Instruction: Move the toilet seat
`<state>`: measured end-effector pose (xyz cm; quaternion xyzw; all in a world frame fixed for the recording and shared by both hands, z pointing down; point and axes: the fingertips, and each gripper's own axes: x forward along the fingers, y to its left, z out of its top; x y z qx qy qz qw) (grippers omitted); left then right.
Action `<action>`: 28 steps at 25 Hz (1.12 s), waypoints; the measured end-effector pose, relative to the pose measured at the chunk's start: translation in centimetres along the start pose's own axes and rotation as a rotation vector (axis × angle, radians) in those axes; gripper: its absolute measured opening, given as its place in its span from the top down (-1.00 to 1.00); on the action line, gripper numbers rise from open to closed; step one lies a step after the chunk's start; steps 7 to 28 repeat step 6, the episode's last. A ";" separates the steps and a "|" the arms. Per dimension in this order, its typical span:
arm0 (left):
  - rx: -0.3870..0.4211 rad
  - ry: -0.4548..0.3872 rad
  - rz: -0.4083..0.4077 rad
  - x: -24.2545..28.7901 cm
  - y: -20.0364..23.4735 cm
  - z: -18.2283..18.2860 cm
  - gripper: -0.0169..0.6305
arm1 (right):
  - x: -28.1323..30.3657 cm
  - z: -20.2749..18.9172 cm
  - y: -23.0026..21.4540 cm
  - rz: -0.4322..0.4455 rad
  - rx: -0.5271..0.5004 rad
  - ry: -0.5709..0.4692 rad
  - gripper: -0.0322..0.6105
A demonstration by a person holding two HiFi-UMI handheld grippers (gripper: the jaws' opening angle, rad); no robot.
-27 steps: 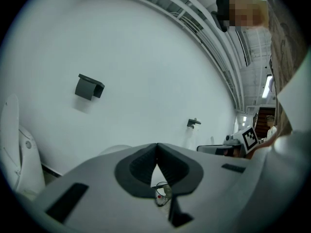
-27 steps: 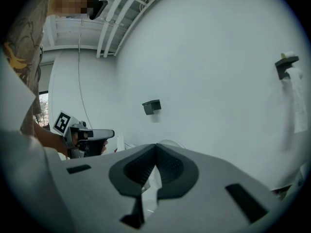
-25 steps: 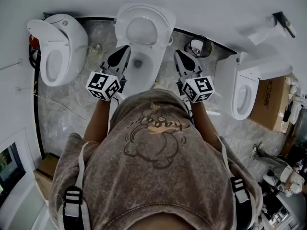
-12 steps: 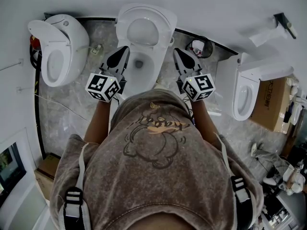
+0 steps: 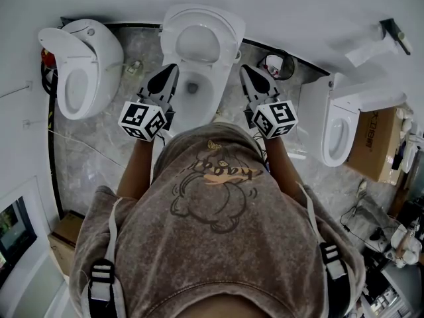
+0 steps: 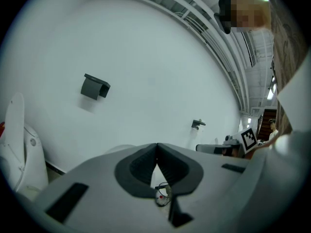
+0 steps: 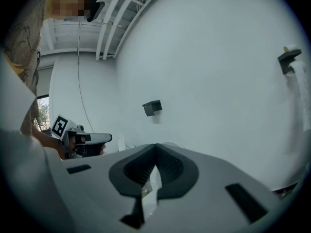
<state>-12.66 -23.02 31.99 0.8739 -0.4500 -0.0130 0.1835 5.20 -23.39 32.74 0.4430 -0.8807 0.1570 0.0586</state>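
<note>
White toilet (image 5: 199,52) sits between left tongs (image 5: 172,69) and right tongs (image 5: 246,71), both pinched closed and empty.

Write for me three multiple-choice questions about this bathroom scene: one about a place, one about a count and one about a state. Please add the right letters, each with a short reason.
1. Where are the left gripper and the right gripper relative to the middle toilet?
A. one at each side of it
B. both inside its bowl
C. both behind it

2. How many toilets show in the head view?
A. two
B. three
C. five

3. How do the jaws of both grippers stand?
A. wide open
B. shut on a seat
C. shut, holding nothing

Answers:
1 A: the head view shows one gripper on each side of the bowl.
2 B: the left toilet, the middle toilet and the right toilet.
3 C: in each gripper view the jaws meet with nothing between them.
</note>
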 end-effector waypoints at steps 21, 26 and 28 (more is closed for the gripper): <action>-0.011 0.003 0.010 0.4 0.3 -0.2 0.92 | 0.3 -0.2 -0.4 0.009 -0.007 0.009 0.90; -0.011 0.003 0.010 0.4 0.3 -0.2 0.92 | 0.3 -0.2 -0.4 0.009 -0.007 0.009 0.90; -0.011 0.003 0.010 0.4 0.3 -0.2 0.92 | 0.3 -0.2 -0.4 0.009 -0.007 0.009 0.90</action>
